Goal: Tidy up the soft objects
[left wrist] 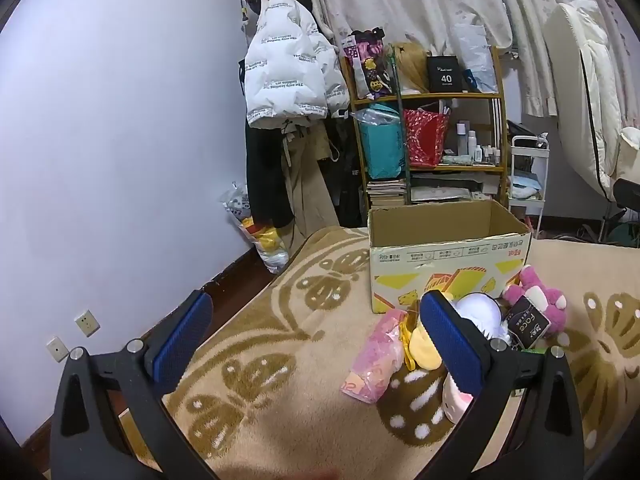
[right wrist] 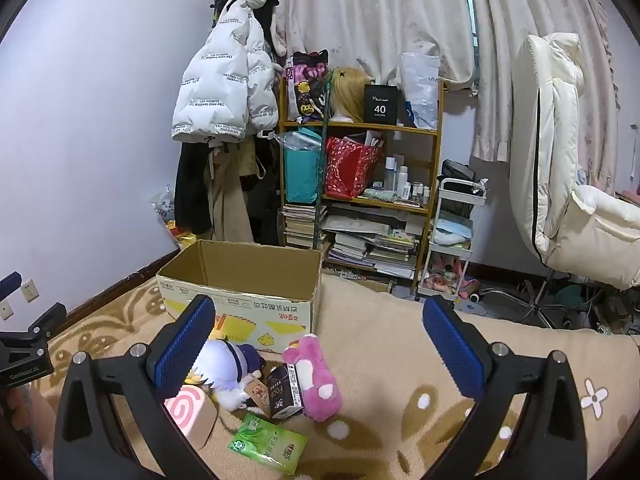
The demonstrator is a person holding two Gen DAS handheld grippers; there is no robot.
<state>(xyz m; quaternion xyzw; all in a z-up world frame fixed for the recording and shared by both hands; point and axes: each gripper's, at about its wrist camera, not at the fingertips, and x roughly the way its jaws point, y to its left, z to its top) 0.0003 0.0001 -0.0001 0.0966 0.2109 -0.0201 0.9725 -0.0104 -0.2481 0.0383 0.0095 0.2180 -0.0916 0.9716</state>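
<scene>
An open cardboard box [left wrist: 448,260] stands on the patterned blanket; it also shows in the right wrist view [right wrist: 240,296]. In front of it lies a pile: a pink plush [right wrist: 314,376], a white and purple plush doll [right wrist: 228,372], a pink swirl roll cushion [right wrist: 190,414], a black "face" pack [right wrist: 285,394] and a green packet [right wrist: 268,442]. The left wrist view shows a pink wrapped bundle [left wrist: 378,354], a yellow soft piece [left wrist: 424,346] and the pink plush [left wrist: 538,300]. My left gripper [left wrist: 316,340] is open and empty, left of the pile. My right gripper [right wrist: 316,348] is open and empty above the pile.
A wooden shelf [right wrist: 360,184] with bags, books and bottles stands behind the box. Coats [right wrist: 224,92] hang at the wall. A white cart [right wrist: 452,240] and a cream chair [right wrist: 560,160] are at the right. Bags [left wrist: 264,236] lie by the wall.
</scene>
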